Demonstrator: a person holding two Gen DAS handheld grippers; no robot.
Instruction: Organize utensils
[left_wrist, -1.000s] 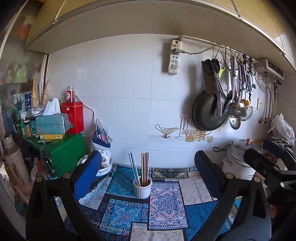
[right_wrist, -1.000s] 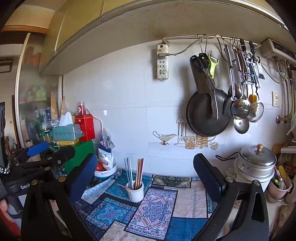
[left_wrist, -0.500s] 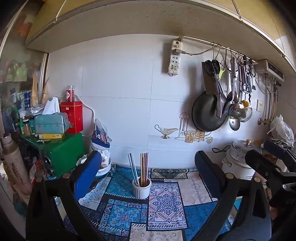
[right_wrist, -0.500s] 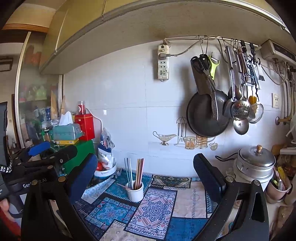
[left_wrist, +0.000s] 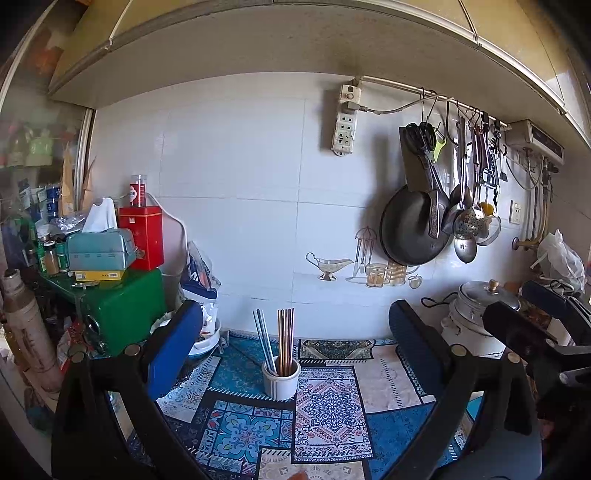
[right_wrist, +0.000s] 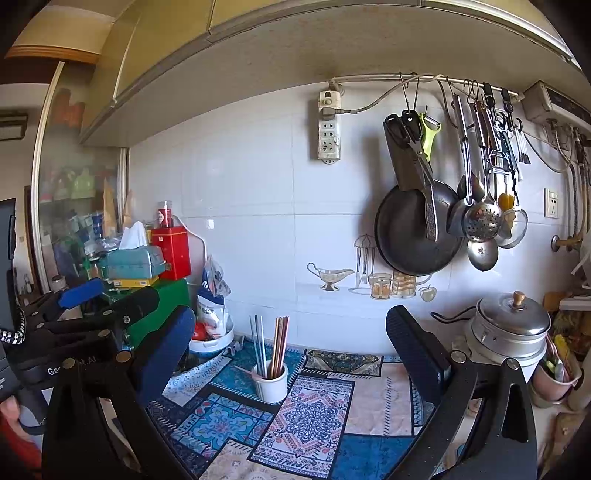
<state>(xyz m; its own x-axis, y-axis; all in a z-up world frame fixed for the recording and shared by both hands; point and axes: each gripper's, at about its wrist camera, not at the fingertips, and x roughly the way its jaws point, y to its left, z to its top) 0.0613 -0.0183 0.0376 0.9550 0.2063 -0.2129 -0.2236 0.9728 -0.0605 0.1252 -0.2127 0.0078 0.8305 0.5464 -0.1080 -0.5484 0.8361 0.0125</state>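
Free room: the patterned mat (left_wrist: 328, 410) is bare in front of your white holder (left_wrist: 280, 380).
Chopsticks (left_wrist: 285, 341): upright inside the holder, near the tiled wall.
Left gripper (left_wrist: 295, 354): raised, jaws wide, holding nothing.
Right gripper (right_wrist: 291, 358): raised, jaws wide, holding nothing.

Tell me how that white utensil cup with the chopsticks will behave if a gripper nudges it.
The white cup looks ceramic, so probably fairly heavy and breakable. Tall chopsticks rise well above its rim, so it may tip. The patterned mat may resist sliding.
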